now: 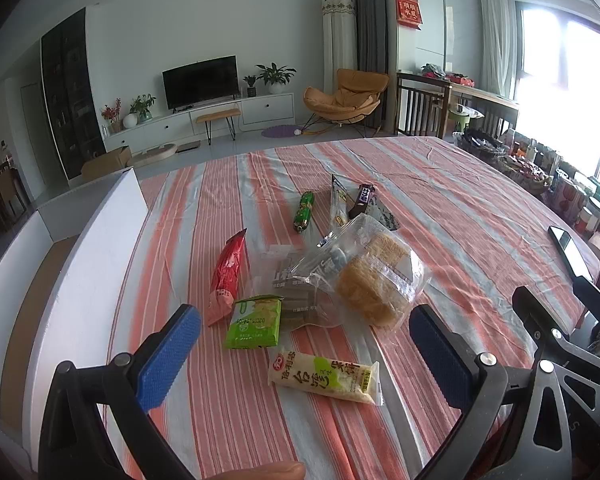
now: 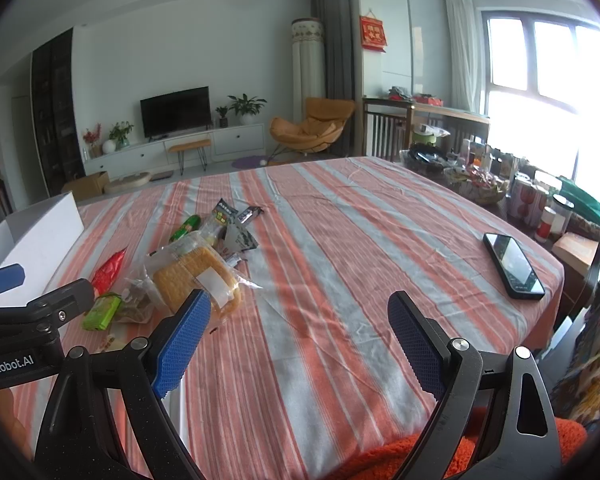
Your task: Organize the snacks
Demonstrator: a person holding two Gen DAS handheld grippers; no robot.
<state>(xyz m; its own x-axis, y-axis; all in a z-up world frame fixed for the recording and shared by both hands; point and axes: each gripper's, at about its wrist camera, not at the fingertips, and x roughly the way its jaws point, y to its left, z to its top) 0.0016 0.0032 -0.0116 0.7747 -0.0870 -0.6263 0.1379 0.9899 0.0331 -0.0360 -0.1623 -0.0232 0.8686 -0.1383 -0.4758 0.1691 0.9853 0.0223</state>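
Left wrist view: left gripper [image 1: 304,344] spread wide, empty, above rice-cracker packet [image 1: 326,376] beside white box [image 1: 80,240]. Light, crinkly, probably fragile; best pinched across short sides. Right gripper [image 2: 300,336] likewise agape, empty.

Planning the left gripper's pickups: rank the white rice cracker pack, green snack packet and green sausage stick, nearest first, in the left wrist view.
1. White rice cracker pack, just ahead of the left gripper.
2. Green snack packet, beyond it, leftward.
3. Green sausage stick, far, mid-table.
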